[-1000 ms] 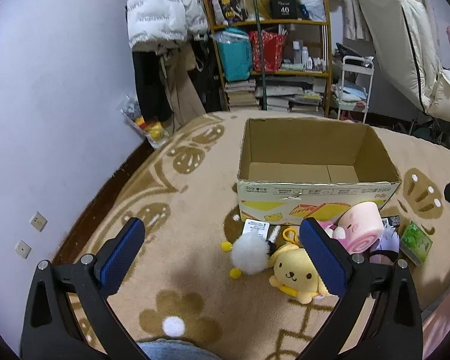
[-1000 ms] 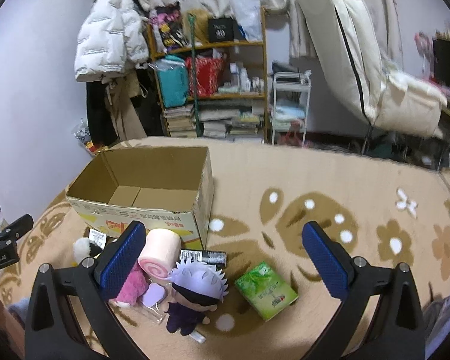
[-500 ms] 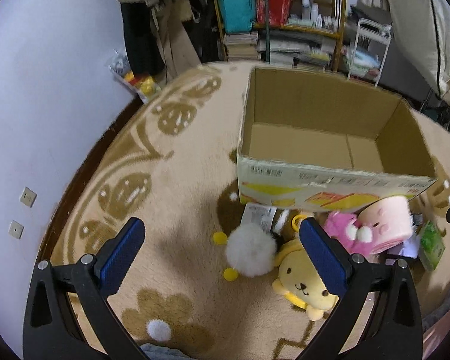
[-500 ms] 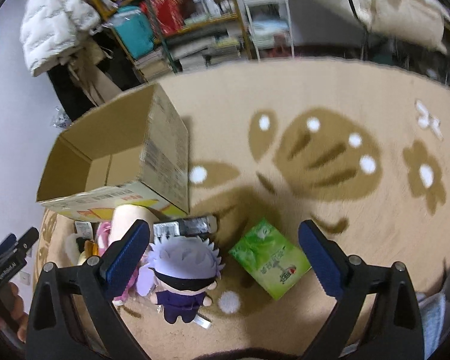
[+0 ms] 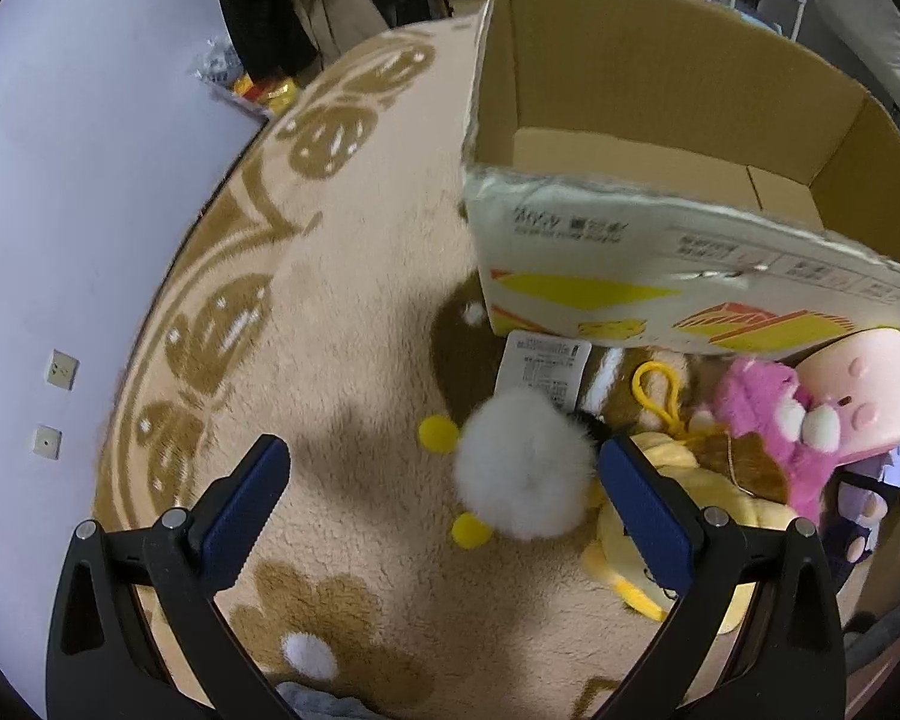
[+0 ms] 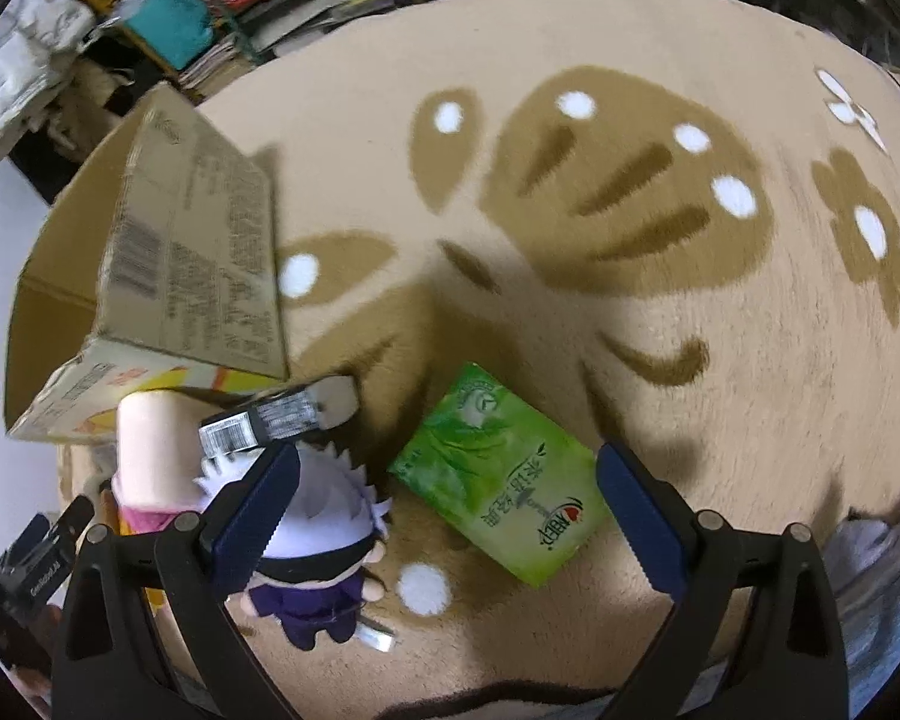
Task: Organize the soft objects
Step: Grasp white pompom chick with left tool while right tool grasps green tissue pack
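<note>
Left jaws: pompom (image 5: 525, 471) between them, hard by the right one; box (image 5: 660, 276) ahead. Right jaws: tissue pack (image 6: 501, 474) between; doll (image 6: 318, 546) at left one.

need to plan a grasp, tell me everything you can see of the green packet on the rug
The green packet is a flat rectangular pack in glossy soft wrap with leaf art and printed text. It lies flat and diagonal on the beige rug, between the open right gripper fingers, apart from the purple-clothed plush doll beside it.
</note>
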`<state>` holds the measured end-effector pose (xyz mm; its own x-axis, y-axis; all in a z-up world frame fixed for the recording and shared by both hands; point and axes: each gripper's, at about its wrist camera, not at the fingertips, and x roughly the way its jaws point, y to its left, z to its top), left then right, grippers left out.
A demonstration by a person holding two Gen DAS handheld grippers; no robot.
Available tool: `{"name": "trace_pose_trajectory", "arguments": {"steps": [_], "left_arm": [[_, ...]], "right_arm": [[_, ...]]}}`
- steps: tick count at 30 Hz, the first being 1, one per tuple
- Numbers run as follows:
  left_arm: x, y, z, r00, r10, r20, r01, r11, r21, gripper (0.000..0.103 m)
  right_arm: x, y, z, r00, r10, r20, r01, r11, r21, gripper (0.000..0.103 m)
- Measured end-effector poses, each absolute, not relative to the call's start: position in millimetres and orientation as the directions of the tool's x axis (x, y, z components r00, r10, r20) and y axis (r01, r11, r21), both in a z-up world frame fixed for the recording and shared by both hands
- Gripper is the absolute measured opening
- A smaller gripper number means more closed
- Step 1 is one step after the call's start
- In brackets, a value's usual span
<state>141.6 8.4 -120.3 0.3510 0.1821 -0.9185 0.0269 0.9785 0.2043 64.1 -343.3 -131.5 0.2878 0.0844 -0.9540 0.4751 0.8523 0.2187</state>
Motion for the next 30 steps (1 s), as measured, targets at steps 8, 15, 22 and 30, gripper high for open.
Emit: {"name": "trace_pose_trajectory", "arguments": {"steps": [8, 15, 22, 30], "left_arm": [[144.4, 16.0, -130.6, 0.317, 0.201, -0.927, 0.001, 0.977, 0.213, 0.102], [148.2, 21.5, -136.4, 0.305, 0.153, -0.940, 0.002, 0.987, 0.161, 0.102], [151.5, 17.1, -145.2, 0.286, 0.114, -0.951, 0.024, 0.992, 0.127, 0.093], [150.6, 16.5, -146.3, 0.264, -0.041, -0.964, 0.041, 0.999, -0.031, 0.042]], "right_arm": [[69.6, -354.9, -148.4, 0.214, 0.109, -0.971, 0.519, 0.829, 0.208, 0.095], [74.8, -361.2, -150.9, 0.218, 0.126, -0.968, 0.512, 0.829, 0.224, 0.083], [68.8, -358.8, -154.9, 0.223, 0.129, -0.966, 0.507, 0.831, 0.228, 0.078], [72.0, -345.0, -150.7, 0.235, 0.118, -0.965, 0.477, 0.851, 0.220, 0.073]]}}
